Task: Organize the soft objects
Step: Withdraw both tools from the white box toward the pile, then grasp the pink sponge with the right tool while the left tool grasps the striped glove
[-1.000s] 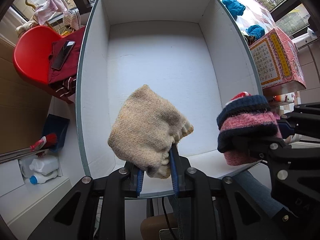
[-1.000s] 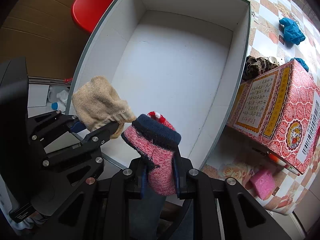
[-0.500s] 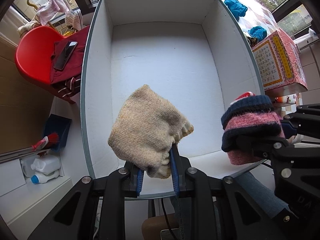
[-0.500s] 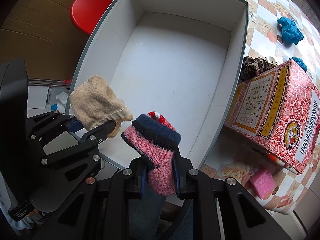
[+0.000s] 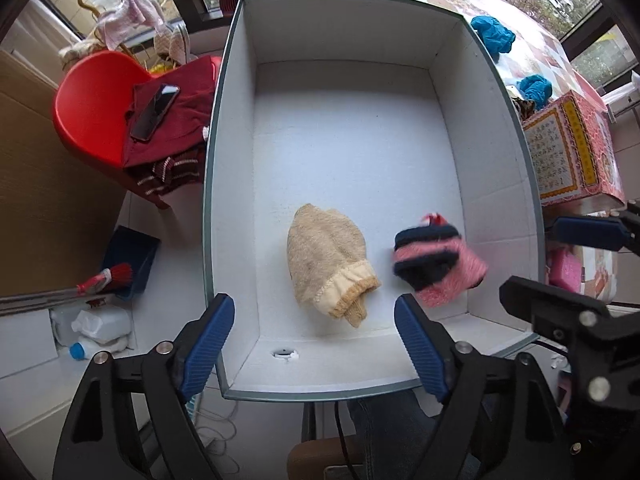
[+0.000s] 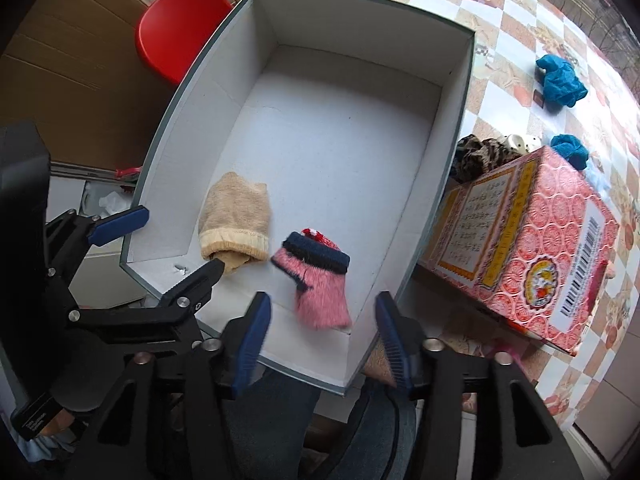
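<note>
Having released, both tools [image 5: 314, 338] [image 6: 320, 330] gape; beige hat [image 5: 328, 264] and pink hat [image 6: 318, 276] dropped into box [image 5: 344, 28].

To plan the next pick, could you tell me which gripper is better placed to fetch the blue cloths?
Probably the right gripper: it is open and nearer the blue cloths beyond the box's right wall.

The red patterned box [image 6: 532, 236] carries print and a barcode, both unreadable.

Room in white box [image 5: 344, 152]
Bare floor beyond beige hat [image 5: 326, 262] & pink sock [image 5: 438, 268], both near front wall; patterned carton [image 6: 532, 240] crowds right wall outside.
</note>
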`<state>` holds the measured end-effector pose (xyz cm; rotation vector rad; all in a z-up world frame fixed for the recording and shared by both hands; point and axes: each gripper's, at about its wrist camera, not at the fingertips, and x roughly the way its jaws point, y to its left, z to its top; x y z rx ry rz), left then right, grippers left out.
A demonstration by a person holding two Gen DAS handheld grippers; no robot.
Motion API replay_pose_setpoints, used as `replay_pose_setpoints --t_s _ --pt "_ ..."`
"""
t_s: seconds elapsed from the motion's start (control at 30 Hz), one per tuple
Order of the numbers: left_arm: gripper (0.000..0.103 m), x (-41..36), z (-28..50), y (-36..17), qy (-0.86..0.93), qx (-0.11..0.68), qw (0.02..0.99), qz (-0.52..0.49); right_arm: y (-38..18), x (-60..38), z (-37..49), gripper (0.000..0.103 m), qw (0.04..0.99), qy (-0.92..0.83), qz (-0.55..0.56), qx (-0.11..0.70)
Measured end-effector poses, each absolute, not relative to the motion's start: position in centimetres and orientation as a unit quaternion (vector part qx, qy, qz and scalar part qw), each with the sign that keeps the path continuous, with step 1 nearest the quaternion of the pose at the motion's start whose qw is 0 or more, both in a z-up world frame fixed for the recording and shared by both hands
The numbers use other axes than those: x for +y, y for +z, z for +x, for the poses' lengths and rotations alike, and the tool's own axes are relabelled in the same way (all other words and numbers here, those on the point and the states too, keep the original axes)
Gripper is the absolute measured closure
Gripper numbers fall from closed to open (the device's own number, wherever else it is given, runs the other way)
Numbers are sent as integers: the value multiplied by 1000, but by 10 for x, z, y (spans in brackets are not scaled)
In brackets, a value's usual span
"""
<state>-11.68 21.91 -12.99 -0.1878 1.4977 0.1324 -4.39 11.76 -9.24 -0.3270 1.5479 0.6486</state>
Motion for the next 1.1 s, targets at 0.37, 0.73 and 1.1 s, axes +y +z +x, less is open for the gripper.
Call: replay_pose_setpoints --t_s 0.37,0.73,1.1 --pt "0 232 -104 -91 20 628 754 -191 -27 99 -36 4 716 340 -50 607" --pt "0 208 -76 -64 -22 620 764 -174 27 -17 -18 4 799 224 77 554" --pt "0 156 -57 -58 -64 638 757 -123 -109 -139 -42 3 700 -6 172 693"
